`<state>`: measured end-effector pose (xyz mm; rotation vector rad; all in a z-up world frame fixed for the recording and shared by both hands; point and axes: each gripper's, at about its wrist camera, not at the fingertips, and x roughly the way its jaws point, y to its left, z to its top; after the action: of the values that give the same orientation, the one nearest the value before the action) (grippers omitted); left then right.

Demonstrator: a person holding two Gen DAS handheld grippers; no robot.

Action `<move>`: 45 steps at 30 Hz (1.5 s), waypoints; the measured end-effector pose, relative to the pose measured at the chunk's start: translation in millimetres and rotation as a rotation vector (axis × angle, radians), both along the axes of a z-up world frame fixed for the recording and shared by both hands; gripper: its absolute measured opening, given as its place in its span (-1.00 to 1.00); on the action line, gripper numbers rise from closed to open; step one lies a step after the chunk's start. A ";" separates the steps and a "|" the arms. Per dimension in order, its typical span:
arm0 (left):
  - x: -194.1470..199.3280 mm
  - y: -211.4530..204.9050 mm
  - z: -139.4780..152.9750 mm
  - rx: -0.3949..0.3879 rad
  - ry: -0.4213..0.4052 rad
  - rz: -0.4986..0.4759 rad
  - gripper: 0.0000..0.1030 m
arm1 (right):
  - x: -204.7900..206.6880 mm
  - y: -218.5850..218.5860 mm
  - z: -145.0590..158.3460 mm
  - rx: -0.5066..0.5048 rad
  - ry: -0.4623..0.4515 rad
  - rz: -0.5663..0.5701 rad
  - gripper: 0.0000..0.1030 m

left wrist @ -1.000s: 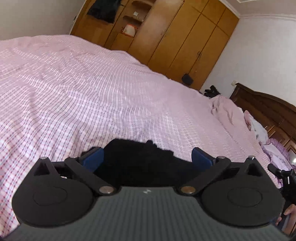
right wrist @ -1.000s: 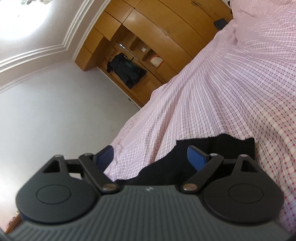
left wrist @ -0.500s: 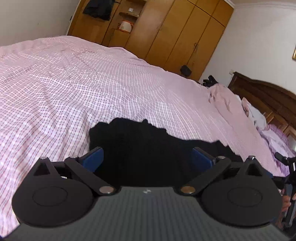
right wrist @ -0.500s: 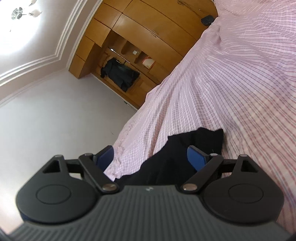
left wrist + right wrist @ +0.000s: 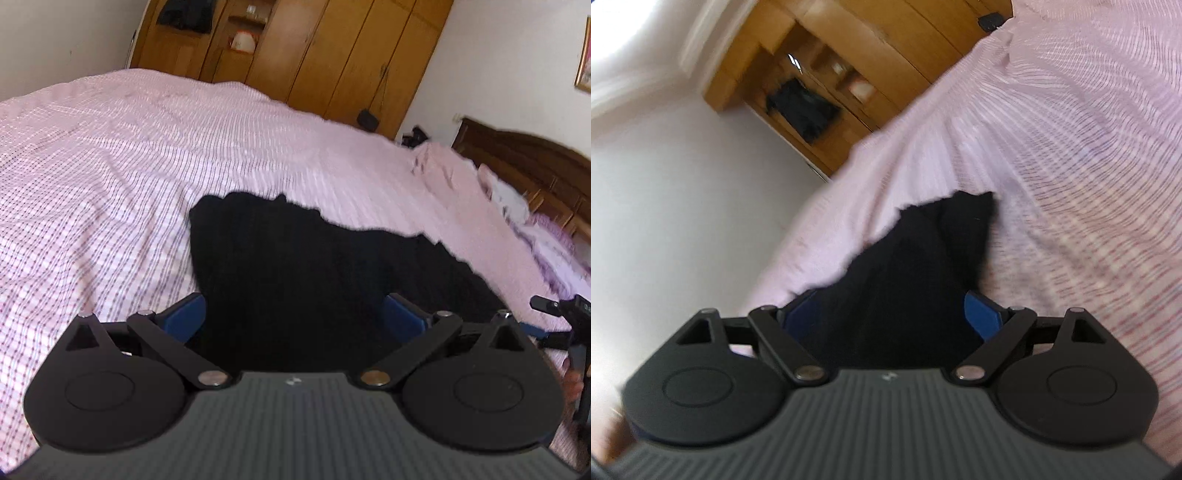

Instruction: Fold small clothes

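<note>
A black garment [image 5: 314, 258] lies spread flat on the pink checked bedcover [image 5: 110, 166]. My left gripper [image 5: 293, 314] hovers over its near edge, blue pads wide apart and open, the cloth lying beneath the gap. In the right wrist view the same black garment [image 5: 923, 251] runs away from my right gripper [image 5: 897, 314] to a pointed corner. That gripper also stands open, its pads on either side of the cloth without pressing it. The near part of the garment is hidden under both gripper bodies.
A wooden wardrobe [image 5: 332, 55] fills the far wall, with dark clothing [image 5: 801, 110] hanging in its open part. A dark wooden headboard [image 5: 524, 158] stands at the right, with loose pale clothes [image 5: 517, 199] in front of it. The bedcover [image 5: 1071, 147] stretches widely around the garment.
Both grippers have drawn back from the garment, so much more of the black cloth shows in front of them. Both stay open. The right view has turned and is blurred.
</note>
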<state>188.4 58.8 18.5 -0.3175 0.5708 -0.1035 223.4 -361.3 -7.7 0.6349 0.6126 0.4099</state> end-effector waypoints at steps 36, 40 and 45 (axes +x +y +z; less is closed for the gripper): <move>37.2 4.7 3.5 0.121 0.086 -0.005 1.00 | 138.6 7.9 -43.0 0.236 0.105 0.138 -0.73; 38.2 11.6 5.6 0.106 0.080 0.011 1.00 | 136.8 8.8 -32.5 0.248 0.117 0.115 -0.75; 37.7 18.7 12.8 0.091 0.056 0.028 1.00 | 137.9 23.3 -4.5 0.202 0.177 0.076 -0.76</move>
<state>226.1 77.6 31.3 -0.2403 0.6247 -0.0411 361.3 -338.0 -12.2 0.8492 0.7716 0.4940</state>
